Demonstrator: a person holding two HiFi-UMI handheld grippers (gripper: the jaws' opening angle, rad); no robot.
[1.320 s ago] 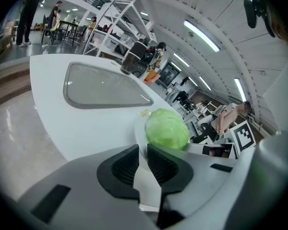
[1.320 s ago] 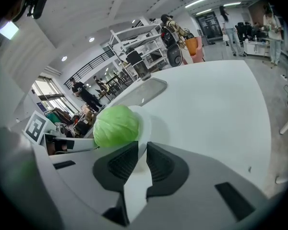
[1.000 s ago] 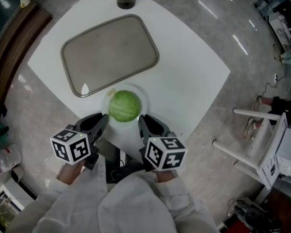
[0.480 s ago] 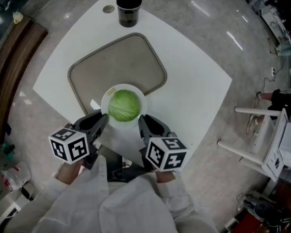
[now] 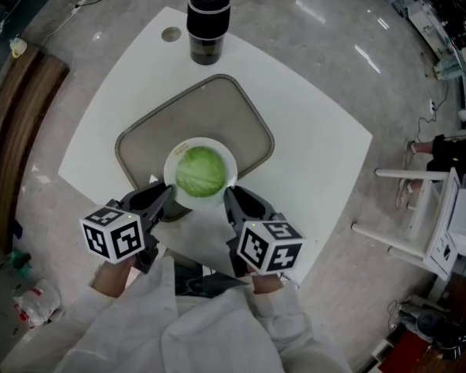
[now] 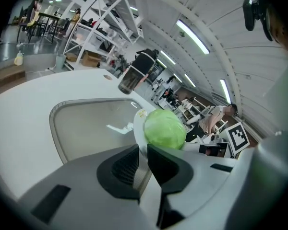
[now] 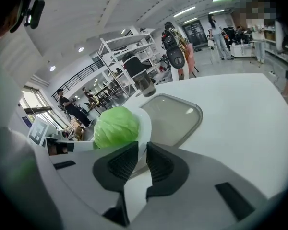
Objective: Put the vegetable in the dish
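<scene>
the left gripper and the right gripper each pinch the near rim of the white dish, the green cabbage lying in it, over the grey tray's near edge.

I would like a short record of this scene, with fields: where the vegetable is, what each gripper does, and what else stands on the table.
vegetable: green cabbage, lying on the white plate
plate: held over the near edge of the tray
left gripper: shut on the plate's rim
right gripper: shut on the opposite rim
tray: flat on the white table
also there: dark tumbler upright beyond the tray
</scene>
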